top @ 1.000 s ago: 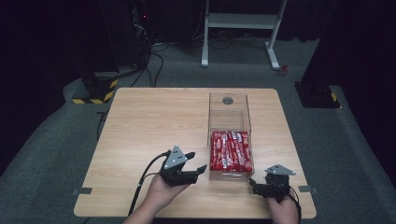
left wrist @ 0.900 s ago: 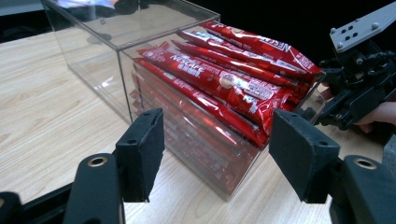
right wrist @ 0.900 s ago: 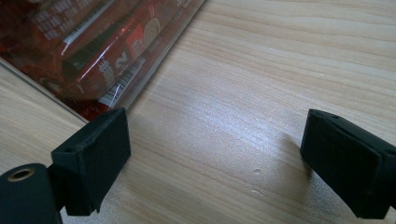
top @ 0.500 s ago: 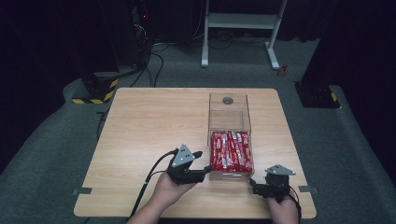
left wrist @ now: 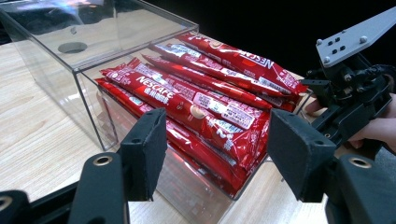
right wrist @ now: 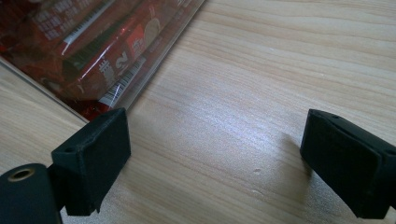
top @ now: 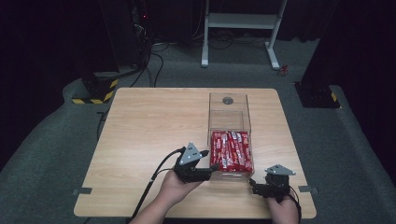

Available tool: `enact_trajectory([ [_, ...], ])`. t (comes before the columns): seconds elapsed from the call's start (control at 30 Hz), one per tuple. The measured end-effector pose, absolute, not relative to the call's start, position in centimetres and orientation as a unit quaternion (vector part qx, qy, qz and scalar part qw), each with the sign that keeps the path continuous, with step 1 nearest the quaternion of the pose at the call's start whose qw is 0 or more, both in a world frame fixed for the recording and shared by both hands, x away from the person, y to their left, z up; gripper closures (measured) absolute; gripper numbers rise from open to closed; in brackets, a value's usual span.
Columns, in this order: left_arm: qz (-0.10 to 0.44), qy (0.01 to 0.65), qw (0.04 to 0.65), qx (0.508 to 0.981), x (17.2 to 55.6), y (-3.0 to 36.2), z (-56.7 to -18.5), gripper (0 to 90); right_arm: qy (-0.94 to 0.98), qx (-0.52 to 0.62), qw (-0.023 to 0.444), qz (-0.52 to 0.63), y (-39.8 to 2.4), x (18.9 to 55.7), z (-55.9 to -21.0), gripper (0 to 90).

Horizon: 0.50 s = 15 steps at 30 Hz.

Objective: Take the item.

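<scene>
Item: clear, hard-walled rectangular acrylic box [left wrist: 88, 100], glossy, sharp-edged, on the pale wood-grain table [right wrist: 261, 93].

Contents: long, flat red foil coffee sachets [left wrist: 196, 100], crinkled and shiny, stacked side by side. Their long axes run along the box's length, with printed ends towards my left gripper [left wrist: 217, 154]. In that gripper's view the box's near corner and the sachet ends lie between its black foam-faced jaws, which I hold apart, touching nothing.

My right gripper [right wrist: 215, 163]: jaws wide apart over bare wood; the box corner sits just beyond its left pad.
</scene>
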<state>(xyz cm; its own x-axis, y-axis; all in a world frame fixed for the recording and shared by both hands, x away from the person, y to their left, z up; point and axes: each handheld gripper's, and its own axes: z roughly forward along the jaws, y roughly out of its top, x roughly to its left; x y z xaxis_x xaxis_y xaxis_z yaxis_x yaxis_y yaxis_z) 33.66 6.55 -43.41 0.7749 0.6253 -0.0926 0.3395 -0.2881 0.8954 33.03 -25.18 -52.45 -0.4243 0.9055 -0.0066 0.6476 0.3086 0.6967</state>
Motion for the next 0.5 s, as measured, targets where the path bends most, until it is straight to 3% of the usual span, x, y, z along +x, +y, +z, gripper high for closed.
enact_trajectory([
  [0.5, 0.138, 0.313, 0.502, 0.794, 34.8, 5.2, -44.2, 43.0, 0.783, 0.496, 0.204, 0.316, -25.2, 33.0, -52.5, 8.3],
])
